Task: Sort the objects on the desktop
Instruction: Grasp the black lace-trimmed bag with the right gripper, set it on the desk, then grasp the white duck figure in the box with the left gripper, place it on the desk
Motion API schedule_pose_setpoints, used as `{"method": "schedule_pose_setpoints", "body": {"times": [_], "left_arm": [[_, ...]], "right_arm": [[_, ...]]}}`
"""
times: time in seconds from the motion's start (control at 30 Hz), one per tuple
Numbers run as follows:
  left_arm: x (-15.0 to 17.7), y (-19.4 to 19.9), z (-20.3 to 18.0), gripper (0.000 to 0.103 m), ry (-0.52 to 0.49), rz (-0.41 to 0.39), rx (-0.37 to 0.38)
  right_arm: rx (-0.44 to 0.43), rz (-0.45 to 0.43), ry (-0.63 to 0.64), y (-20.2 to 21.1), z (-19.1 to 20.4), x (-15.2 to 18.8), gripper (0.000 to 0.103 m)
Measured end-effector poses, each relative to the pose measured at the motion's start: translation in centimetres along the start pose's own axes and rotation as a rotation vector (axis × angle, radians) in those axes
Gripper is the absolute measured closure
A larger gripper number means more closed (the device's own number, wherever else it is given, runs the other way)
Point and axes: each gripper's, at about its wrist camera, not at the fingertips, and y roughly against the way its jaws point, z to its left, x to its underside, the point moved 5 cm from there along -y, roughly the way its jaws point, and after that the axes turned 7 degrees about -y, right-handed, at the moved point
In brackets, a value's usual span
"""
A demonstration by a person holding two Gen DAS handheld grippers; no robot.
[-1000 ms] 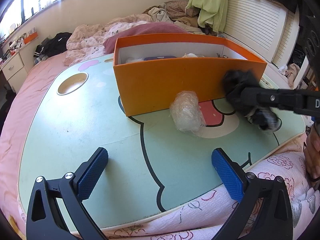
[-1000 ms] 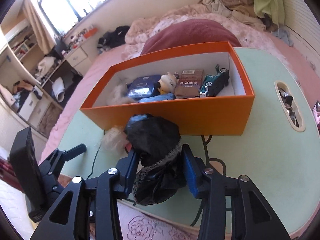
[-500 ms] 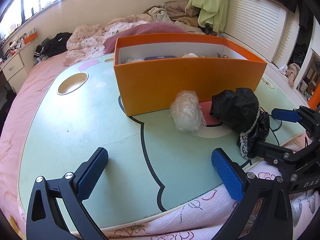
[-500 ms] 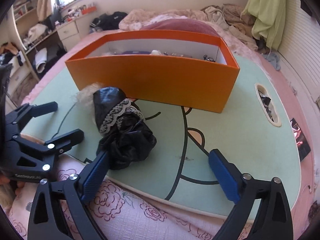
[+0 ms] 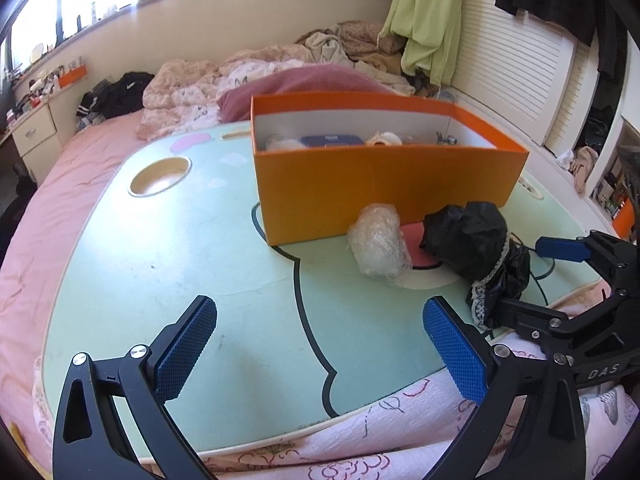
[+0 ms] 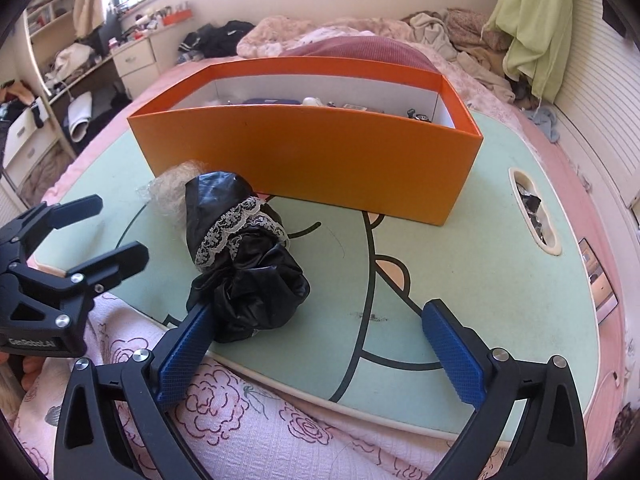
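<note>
A black lace-trimmed cloth bundle [image 6: 244, 264] lies on the green cartoon lap table [image 6: 480, 280], also seen in the left wrist view [image 5: 476, 240]. A clear crumpled plastic wad [image 5: 378, 246] sits beside it, in front of the orange box [image 5: 384, 184], which holds several small items. In the right wrist view the wad [image 6: 172, 190] shows behind the bundle. My right gripper [image 6: 320, 354] is open; its left finger [image 6: 180, 360] touches the bundle. My left gripper [image 5: 320, 350] is open and empty over the table's front edge.
The orange box [image 6: 312, 152] stands at the table's middle back. A round cup hole [image 5: 160, 176] is at the left, a slot [image 6: 532, 216] at the right. Pink floral bedding [image 6: 260, 420] lies under both grippers. Piled clothes [image 5: 280, 68] lie behind.
My right gripper carried the black bundle down from above the box, opened and let it go on the table. It has since drawn back slightly. The left gripper has stayed still.
</note>
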Motion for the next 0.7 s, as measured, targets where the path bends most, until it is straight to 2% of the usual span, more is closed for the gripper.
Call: {"method": "schedule_pose_setpoints", "body": {"times": [0.1,0.17,0.23,0.33,0.4,0.43,0.53,0.57,0.7], "left_arm": [[-0.5,1.2,-0.1,0.001,-0.002,-0.035,0.015],[-1.3,2.1,0.0,0.001,0.014,-0.056,0.062],[-2.5,3.2,0.2,0.001,0.038,-0.078,0.096],[-5.6,4.2,0.0,0.001,0.035,-0.1,0.098],[-8.2,4.0,-0.7,0.007,-0.016,-0.097,0.092],[-9.4,3.6,-1.2,0.014,-0.042,-0.09,0.083],[-12.6,1.2,-2.7,0.037,-0.102,-0.015,0.075],[-13.8,-0.5,-3.2,0.042,-0.115,0.037,0.083],[-15.2,-6.4,-3.6,0.044,-0.07,0.199,0.101]], "right_arm": [[-0.001,0.0,0.0,0.0,0.0,0.0,0.001],[0.0,0.0,0.0,0.0,0.0,0.1,0.001],[0.0,-0.001,0.0,-0.2,0.1,0.3,0.001],[0.0,-0.001,0.0,-0.2,0.1,0.4,0.001],[0.0,-0.002,0.0,0.1,0.0,0.2,0.001],[0.0,-0.002,0.0,-0.1,0.1,0.4,0.001],[-0.001,-0.002,0.001,-0.1,0.1,0.4,0.001],[0.0,-0.002,0.001,-0.1,0.1,0.4,0.001],[-0.001,-0.003,0.0,0.0,0.0,0.4,0.001]]}}
